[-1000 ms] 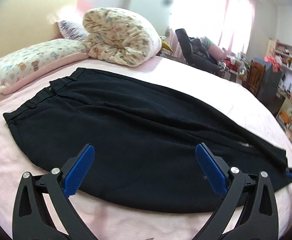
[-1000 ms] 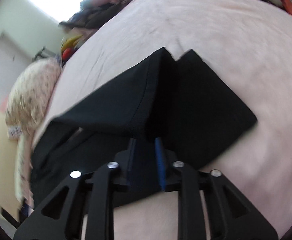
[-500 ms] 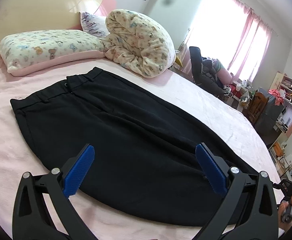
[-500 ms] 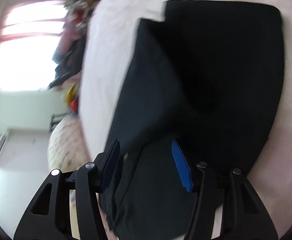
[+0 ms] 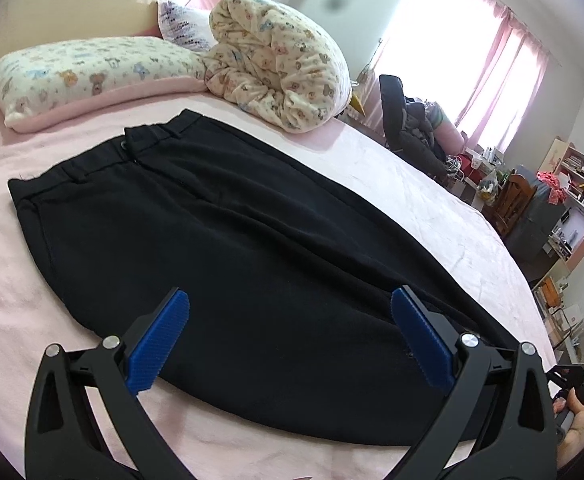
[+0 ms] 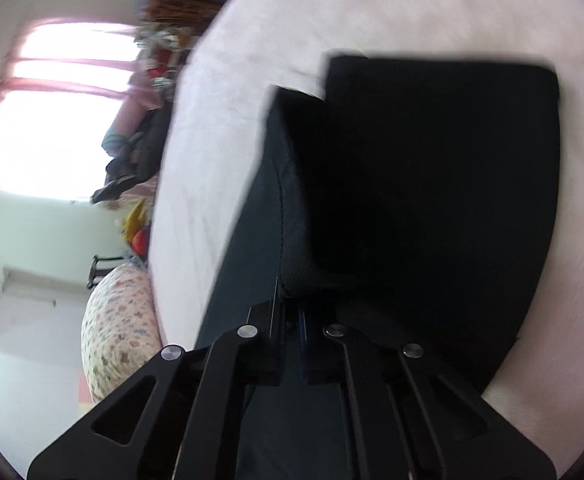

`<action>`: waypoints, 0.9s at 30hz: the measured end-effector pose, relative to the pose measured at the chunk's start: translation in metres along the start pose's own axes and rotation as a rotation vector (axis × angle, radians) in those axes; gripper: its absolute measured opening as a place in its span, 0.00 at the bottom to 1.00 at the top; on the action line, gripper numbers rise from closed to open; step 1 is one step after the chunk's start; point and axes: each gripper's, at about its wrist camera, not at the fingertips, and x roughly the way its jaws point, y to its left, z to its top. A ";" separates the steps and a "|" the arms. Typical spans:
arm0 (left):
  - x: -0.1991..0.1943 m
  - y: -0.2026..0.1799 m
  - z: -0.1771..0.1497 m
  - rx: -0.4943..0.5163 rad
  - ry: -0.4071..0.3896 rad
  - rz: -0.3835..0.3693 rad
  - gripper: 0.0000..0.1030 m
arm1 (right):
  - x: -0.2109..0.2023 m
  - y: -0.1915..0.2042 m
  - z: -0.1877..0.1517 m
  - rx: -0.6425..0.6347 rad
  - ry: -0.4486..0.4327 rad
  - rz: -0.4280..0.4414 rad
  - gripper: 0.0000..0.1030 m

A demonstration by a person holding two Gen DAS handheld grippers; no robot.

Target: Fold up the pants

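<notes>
Black pants lie flat on the pink bed, waistband toward the pillows, legs running to the right. My left gripper is open and empty, hovering over the near edge of the pants at mid-thigh. My right gripper is shut on a fold of the pants' leg fabric and lifts it; the other leg end lies flat beyond. The right gripper also shows at the left wrist view's lower right edge.
A printed pillow and a rolled quilt lie at the head of the bed. A chair piled with clothes, shelves and clutter stand beyond the bed's far side by the window.
My right gripper let go, opened, then shut again on a fold of the leg fabric. My left gripper stayed open while its view tilted and shifted toward the waistband.
</notes>
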 end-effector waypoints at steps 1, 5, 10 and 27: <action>0.001 0.001 0.000 -0.003 0.001 -0.001 0.98 | -0.007 0.001 0.000 -0.024 -0.012 0.018 0.04; 0.002 0.000 -0.001 -0.006 0.007 -0.010 0.98 | -0.038 0.004 0.005 -0.071 -0.063 0.079 0.04; 0.002 -0.001 -0.003 -0.001 -0.004 -0.004 0.98 | -0.068 -0.016 0.004 -0.064 -0.096 0.112 0.03; -0.016 0.039 0.044 -0.202 -0.098 -0.040 0.98 | -0.069 0.012 -0.052 -0.186 -0.011 0.032 0.39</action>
